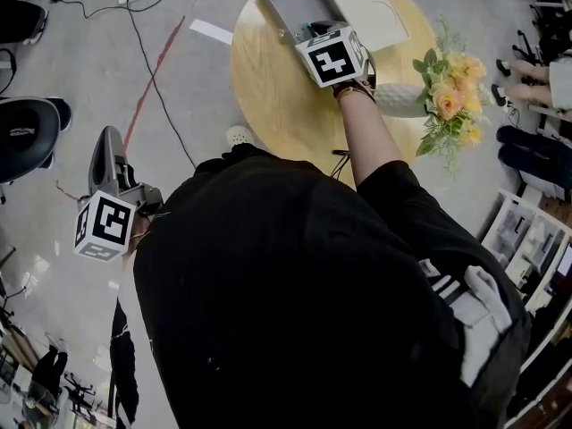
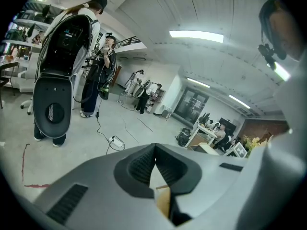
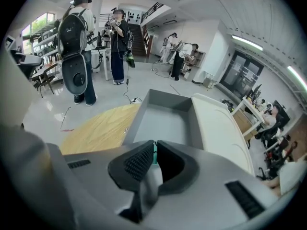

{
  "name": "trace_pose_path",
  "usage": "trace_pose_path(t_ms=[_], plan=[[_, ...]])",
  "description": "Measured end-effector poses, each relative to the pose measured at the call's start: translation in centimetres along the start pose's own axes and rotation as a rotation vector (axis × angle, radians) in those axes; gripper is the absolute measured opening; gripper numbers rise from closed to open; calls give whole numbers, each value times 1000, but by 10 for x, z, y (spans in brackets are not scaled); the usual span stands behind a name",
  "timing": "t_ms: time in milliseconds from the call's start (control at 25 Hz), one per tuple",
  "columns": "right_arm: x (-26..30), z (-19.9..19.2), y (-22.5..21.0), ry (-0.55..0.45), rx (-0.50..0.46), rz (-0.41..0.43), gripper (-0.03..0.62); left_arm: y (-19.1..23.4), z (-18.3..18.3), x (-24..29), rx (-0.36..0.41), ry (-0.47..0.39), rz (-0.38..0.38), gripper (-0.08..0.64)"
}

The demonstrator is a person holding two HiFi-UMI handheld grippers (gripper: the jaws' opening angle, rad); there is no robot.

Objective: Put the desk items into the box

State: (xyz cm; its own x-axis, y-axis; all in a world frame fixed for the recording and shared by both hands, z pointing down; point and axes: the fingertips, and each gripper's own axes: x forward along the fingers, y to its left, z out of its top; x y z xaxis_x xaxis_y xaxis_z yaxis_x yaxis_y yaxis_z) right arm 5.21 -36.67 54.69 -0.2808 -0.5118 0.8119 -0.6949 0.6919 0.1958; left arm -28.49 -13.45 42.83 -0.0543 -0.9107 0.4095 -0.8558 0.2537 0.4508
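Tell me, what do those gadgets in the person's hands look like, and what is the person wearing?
The left hand-held gripper and right hand-held gripper are grey plastic with two black ribbed jaw pads and a white cube printed with black square markers. The person wears a black top with white stripes.

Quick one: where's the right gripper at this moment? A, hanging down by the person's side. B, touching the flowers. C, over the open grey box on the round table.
C: the right gripper reaches over the grey box on the round table, shut on a thin teal item.
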Motion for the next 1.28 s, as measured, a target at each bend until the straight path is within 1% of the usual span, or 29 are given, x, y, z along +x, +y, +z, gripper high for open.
trace_pose_path(t_ms=[240, 480, 800, 1040, 1280], plan=[[4, -1, 7, 25, -31, 28, 40, -7, -6, 4, 5, 18, -17, 9], [7, -2, 8, 23, -49, 31, 44, -3, -7, 2, 1, 17, -4, 9], [8, -3, 8, 25, -54, 40, 48, -1, -12, 0, -12, 24, 0, 9], [8, -2, 9, 16, -41, 54, 52, 0, -11, 1, -2, 26, 3, 9], [8, -3, 9, 20, -29, 70, 54, -6, -8, 6, 14, 29, -11, 9]])
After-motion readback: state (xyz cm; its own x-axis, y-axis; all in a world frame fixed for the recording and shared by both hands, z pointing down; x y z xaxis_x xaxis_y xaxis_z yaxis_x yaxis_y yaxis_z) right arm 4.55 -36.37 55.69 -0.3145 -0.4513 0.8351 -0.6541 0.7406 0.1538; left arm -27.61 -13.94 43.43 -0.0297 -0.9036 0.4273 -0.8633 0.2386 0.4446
